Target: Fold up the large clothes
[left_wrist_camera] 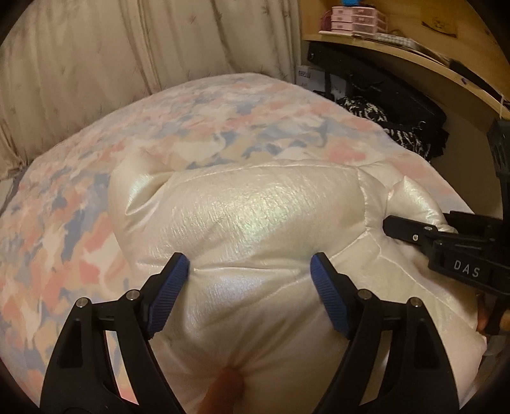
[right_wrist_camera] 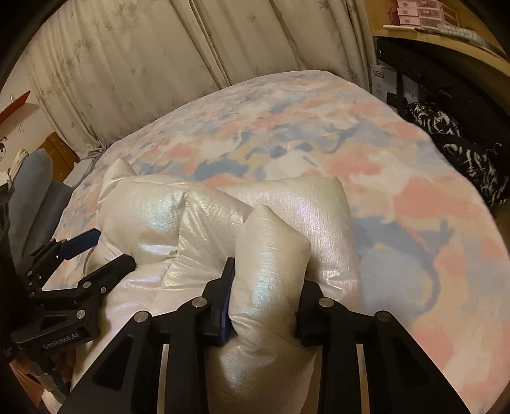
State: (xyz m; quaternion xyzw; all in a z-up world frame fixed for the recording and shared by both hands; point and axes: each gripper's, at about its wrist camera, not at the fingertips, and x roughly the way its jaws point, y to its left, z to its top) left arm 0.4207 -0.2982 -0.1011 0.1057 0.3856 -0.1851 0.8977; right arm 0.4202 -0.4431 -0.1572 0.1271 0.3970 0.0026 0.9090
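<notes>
A shiny pearl-white puffer jacket [left_wrist_camera: 255,223] lies bunched on the bed at its near edge. My left gripper [left_wrist_camera: 250,270] is open, its blue pads on either side of a padded section, pressing onto it. In the right wrist view the jacket [right_wrist_camera: 191,223] fills the near middle. My right gripper [right_wrist_camera: 264,302] is shut on a thick padded fold [right_wrist_camera: 271,254] of the jacket that stands up between the jaws. The right gripper shows at the right of the left wrist view [left_wrist_camera: 414,231]; the left gripper shows at the left of the right wrist view [right_wrist_camera: 102,251].
The bed [right_wrist_camera: 318,133] has a pink, blue and white patterned cover. Cream curtains [right_wrist_camera: 143,63] hang behind it. A wooden desk [left_wrist_camera: 414,57] with pink boxes [left_wrist_camera: 353,20] stands at the right, with black items and a black-and-white cloth [right_wrist_camera: 462,149] below.
</notes>
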